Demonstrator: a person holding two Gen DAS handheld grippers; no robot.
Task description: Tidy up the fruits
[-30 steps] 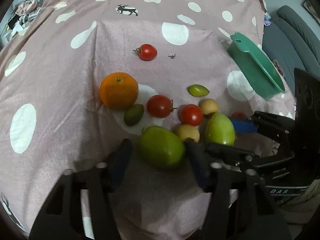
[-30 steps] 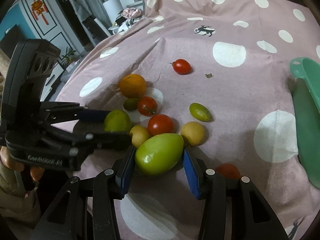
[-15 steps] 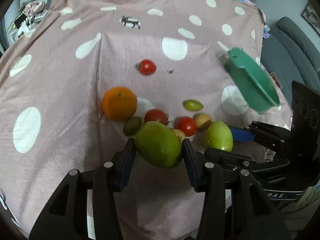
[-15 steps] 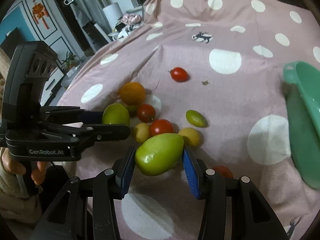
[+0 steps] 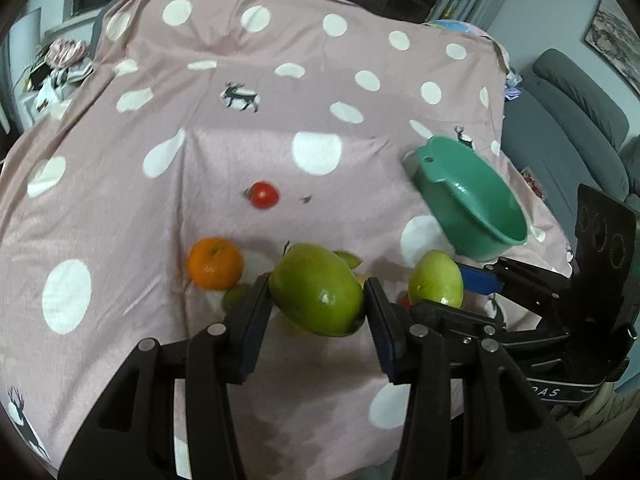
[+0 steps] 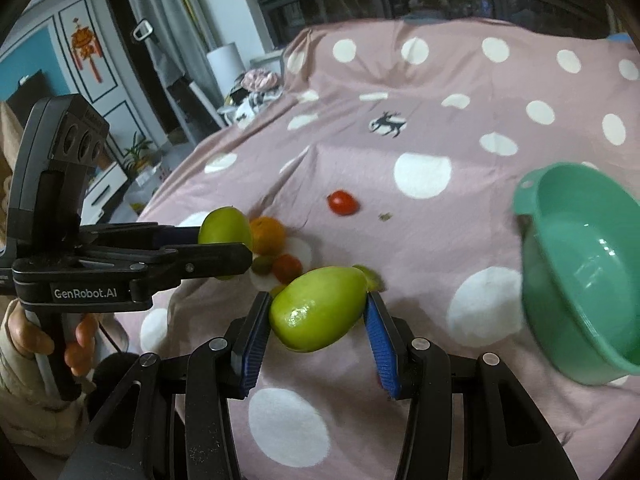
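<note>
1. Left gripper point(image 5: 318, 300) clamps 1 green mango point(image 5: 316, 288) above the pink dotted cloth point(image 5: 120, 208).
2. Right gripper point(image 6: 316, 316) clamps another green mango point(image 6: 320, 308), near the green basin point(image 6: 580, 264).
3. Left gripper's side reads "GenRobot.AI".

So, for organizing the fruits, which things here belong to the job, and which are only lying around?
Part of the job:
- green mango in the left hand-held gripper
- green mango in the right hand-held gripper
- orange
- red tomato
- green bowl

Just lying about:
- dotted pink cloth
- grey sofa
- bundle of clothes
</note>
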